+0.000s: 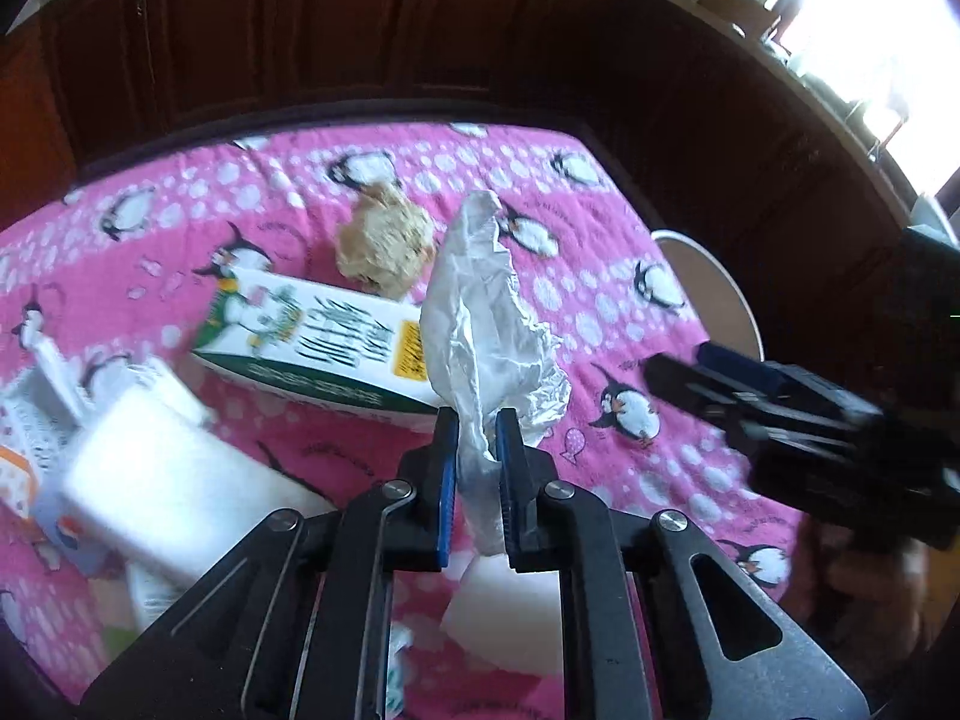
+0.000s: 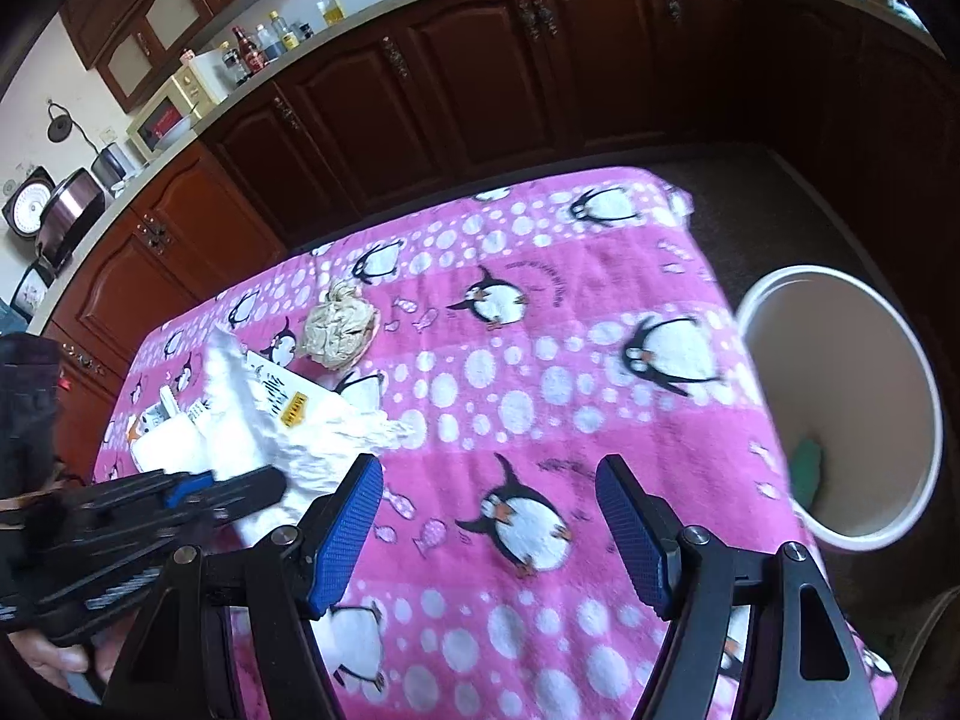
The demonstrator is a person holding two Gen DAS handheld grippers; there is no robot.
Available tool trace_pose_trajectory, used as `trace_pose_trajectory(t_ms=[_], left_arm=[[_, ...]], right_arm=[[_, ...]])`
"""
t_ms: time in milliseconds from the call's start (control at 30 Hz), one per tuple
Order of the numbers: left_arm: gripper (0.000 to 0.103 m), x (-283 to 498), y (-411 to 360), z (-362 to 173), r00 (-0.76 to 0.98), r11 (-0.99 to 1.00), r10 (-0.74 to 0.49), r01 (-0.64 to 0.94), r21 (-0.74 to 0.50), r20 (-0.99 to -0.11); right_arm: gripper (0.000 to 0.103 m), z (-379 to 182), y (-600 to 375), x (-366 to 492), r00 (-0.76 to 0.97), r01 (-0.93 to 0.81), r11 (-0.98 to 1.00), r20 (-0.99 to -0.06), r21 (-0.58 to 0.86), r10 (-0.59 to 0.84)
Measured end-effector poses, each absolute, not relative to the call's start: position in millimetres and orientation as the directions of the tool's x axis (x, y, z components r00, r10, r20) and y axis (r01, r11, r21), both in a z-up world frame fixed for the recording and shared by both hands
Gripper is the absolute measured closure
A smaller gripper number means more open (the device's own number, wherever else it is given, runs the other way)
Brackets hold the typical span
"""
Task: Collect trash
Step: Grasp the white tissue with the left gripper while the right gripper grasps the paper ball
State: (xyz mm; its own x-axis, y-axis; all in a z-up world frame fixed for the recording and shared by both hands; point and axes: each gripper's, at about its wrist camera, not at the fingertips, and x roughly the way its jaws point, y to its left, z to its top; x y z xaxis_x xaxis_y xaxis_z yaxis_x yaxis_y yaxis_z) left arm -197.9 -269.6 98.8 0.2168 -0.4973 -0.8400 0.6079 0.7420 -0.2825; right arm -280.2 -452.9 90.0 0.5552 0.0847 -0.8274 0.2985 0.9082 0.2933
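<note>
My left gripper (image 1: 477, 420) is shut on a crumpled white plastic bag (image 1: 480, 312), which stands up out of the jaws above the pink penguin tablecloth (image 1: 606, 300). In the right wrist view the same bag (image 2: 312, 438) trails from the left gripper (image 2: 273, 486) at the lower left. My right gripper (image 2: 489, 465) hangs open over the cloth with nothing between its blue pads; it also shows at the right of the left wrist view (image 1: 672, 372). A crumpled brown paper ball (image 1: 387, 246) (image 2: 339, 324) lies farther back, beside a white and green carton (image 1: 312, 336).
A white bin (image 2: 840, 396) stands on the floor off the table's right edge, with something green (image 2: 807, 465) inside. White foam pieces and packaging (image 1: 156, 468) crowd the table's left side. Dark wooden cabinets (image 2: 480, 78) run behind the table.
</note>
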Motion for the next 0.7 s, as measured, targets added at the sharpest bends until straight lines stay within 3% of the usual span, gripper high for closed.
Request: trace_pose_trajectory(t_ms=[200,700], left_arm=[[0.098,-185,-235,131,0.238,0.752,-0.533,0.573,-0.325,-0.812],[0.099,-152,-196,148,0.317,0.810,-0.514,0.485,-0.329,-0.797]], right_arm=[[0.037,81,-442,-245,0.549,0.253,0.904,-0.820,0.345,0.159],[0.037,59,-415,-154,0.525,0.233,0.889,-0.820,0.394,0.226]])
